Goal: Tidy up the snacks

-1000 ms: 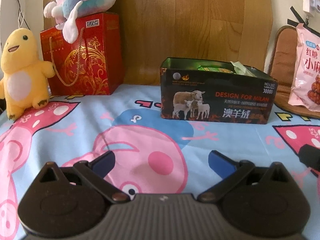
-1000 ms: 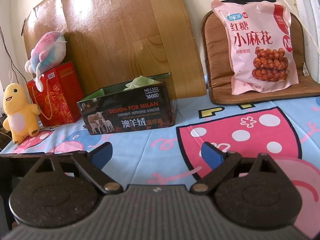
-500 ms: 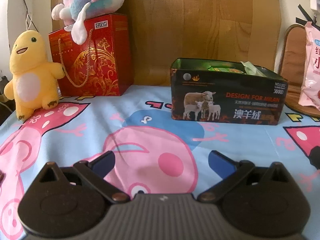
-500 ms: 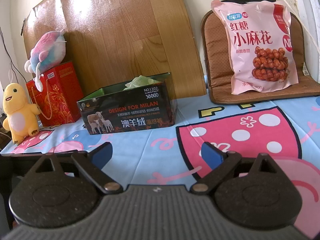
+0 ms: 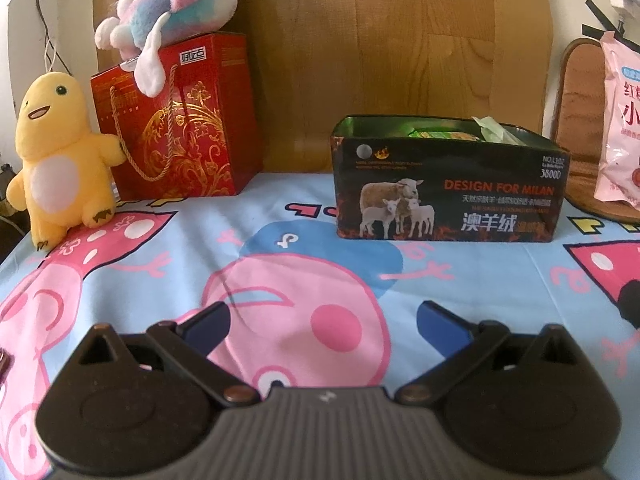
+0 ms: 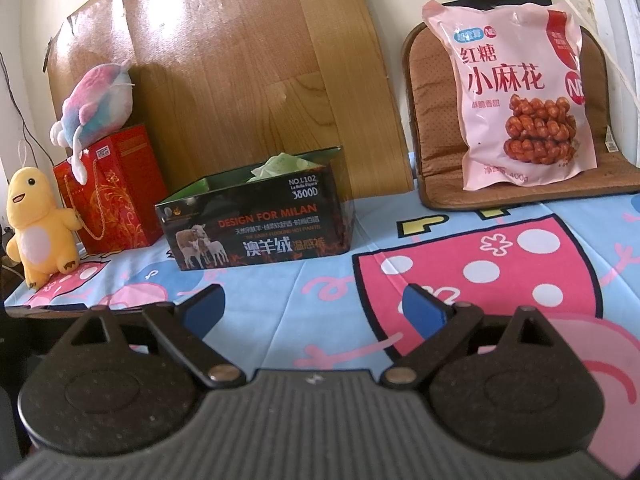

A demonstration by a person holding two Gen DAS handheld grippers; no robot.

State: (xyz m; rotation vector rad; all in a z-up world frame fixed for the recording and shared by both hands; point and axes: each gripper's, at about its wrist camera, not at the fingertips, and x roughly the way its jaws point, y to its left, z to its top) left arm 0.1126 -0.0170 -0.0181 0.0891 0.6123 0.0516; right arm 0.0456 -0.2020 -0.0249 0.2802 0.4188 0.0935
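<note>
A dark box printed with sheep (image 5: pixel 448 196) (image 6: pixel 256 228) stands open-topped on the cartoon-print cloth, with green snack packets (image 5: pixel 440 134) (image 6: pixel 280 166) showing over its rim. A big pink snack bag (image 6: pixel 520 92) (image 5: pixel 622 120) leans upright on a brown cushion at the right. My left gripper (image 5: pixel 322 324) hangs open low over the cloth, well short of the box, holding nothing. My right gripper (image 6: pixel 312 306) is also open and empty, in front of the box and left of the bag.
A red gift bag (image 5: pixel 176 124) with a pastel plush (image 5: pixel 180 4) on top and a yellow plush (image 5: pixel 60 156) stand at the left. A wooden board (image 6: pixel 248 80) leans against the wall behind. The brown cushion (image 6: pixel 436 120) sits at the right.
The left wrist view has swung leftward, so the box and pink bag have shifted right in it. The right gripper has stayed still. Both grippers remain open.
</note>
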